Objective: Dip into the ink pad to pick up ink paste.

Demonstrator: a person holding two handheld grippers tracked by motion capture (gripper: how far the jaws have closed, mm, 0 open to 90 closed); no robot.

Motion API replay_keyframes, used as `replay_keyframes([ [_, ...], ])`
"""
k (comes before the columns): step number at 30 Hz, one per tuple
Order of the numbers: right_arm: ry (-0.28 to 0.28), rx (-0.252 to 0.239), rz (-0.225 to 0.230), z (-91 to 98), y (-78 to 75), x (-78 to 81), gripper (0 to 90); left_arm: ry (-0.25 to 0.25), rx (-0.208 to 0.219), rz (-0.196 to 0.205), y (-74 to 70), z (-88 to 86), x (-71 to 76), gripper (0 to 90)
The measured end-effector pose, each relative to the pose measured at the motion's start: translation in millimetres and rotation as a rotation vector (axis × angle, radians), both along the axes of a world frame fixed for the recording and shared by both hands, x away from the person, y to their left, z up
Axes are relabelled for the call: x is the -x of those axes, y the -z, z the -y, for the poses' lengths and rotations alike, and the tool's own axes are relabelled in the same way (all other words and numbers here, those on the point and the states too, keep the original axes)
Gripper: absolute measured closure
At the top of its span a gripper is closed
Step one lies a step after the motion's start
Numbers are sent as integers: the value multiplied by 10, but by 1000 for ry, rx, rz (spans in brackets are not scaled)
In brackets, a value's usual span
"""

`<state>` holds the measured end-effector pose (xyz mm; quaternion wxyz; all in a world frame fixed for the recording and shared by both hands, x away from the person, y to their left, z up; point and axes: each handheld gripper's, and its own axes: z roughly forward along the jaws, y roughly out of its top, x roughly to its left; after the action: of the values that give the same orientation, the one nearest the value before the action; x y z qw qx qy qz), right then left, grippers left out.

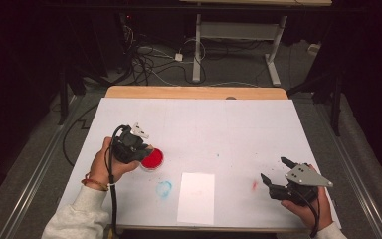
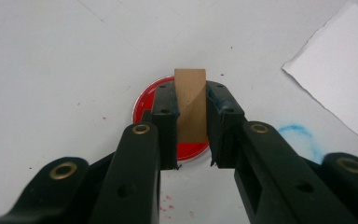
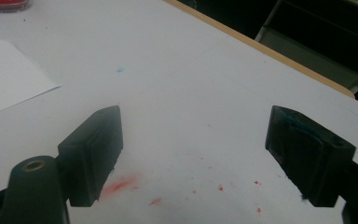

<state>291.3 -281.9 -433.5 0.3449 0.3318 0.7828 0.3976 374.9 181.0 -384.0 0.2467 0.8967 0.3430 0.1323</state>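
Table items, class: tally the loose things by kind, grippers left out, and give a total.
Red ink pad: 1
Wooden stamp: 1
Paper sheet: 1
Total: 3

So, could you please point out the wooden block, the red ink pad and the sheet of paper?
wooden block (image 2: 190,100), left gripper view, its front face between the jaws.
red ink pad (image 1: 153,159), high view, its red surface.
sheet of paper (image 1: 196,197), high view, its middle.
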Motion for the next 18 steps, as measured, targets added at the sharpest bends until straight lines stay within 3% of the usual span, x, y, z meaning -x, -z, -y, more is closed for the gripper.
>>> replay_keyframes([
  [14,-8,4,0,-20,-1,19,191,31,1,8,-102,33,1,739],
  [18,-9,7,0,-25,2,20,191,47,-20,-12,-40,86,-37,739],
])
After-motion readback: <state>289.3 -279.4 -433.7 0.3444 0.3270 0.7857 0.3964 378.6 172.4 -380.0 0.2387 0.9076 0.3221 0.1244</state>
